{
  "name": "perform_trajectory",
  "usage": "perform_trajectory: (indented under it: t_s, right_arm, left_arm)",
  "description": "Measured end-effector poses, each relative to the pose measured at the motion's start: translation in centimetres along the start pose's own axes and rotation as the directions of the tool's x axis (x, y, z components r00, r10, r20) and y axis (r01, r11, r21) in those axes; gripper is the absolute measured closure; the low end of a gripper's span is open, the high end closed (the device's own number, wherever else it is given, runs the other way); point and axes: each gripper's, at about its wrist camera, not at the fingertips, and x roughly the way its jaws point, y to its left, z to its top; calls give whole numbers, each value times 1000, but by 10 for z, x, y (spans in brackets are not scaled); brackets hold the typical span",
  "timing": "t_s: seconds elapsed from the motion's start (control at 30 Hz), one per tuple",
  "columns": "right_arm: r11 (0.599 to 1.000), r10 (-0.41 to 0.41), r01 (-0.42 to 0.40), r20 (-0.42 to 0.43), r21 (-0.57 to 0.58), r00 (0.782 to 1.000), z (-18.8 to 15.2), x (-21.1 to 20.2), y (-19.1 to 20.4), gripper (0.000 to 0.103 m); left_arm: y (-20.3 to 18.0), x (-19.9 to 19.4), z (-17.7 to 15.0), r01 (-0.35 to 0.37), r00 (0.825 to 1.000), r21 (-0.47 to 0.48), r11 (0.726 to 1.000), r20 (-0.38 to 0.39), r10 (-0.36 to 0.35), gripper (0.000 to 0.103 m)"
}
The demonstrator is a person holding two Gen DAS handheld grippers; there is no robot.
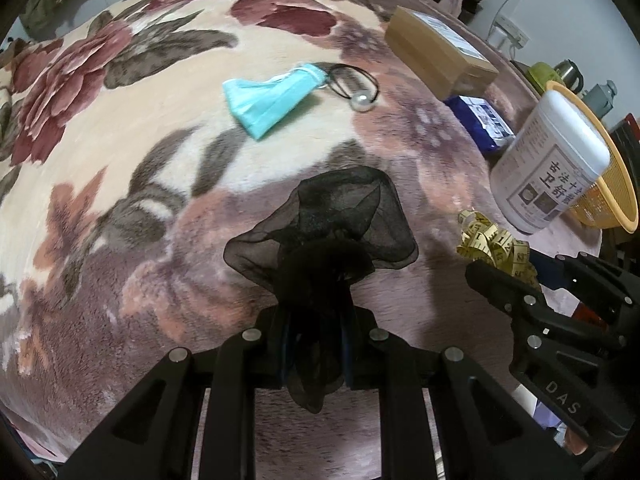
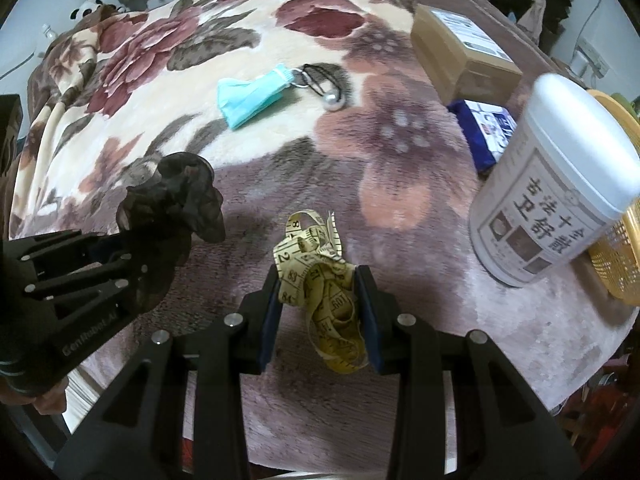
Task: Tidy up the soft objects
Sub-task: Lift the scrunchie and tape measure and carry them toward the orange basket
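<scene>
My left gripper is shut on a black sheer scrunchie and holds it above the floral blanket; it also shows in the right wrist view. My right gripper is shut on a bundled yellow measuring tape, which also shows at the right of the left wrist view. A folded teal face mask lies further back on the blanket. A black hair tie with a pearl lies right beside it.
At the right stand a white lidded canister, an orange mesh basket, a blue packet and a brown cardboard box. Clothes lie beyond the blanket's far edge.
</scene>
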Motion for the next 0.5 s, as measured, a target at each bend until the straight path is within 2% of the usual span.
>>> perform_trajectory:
  t_s: [0.5]
  right_arm:
    - [1000, 3, -3, 15, 29, 1000, 4, -12, -26, 67]
  left_arm:
    - [-32, -4, 18, -3, 1000, 41, 999, 11, 3, 86]
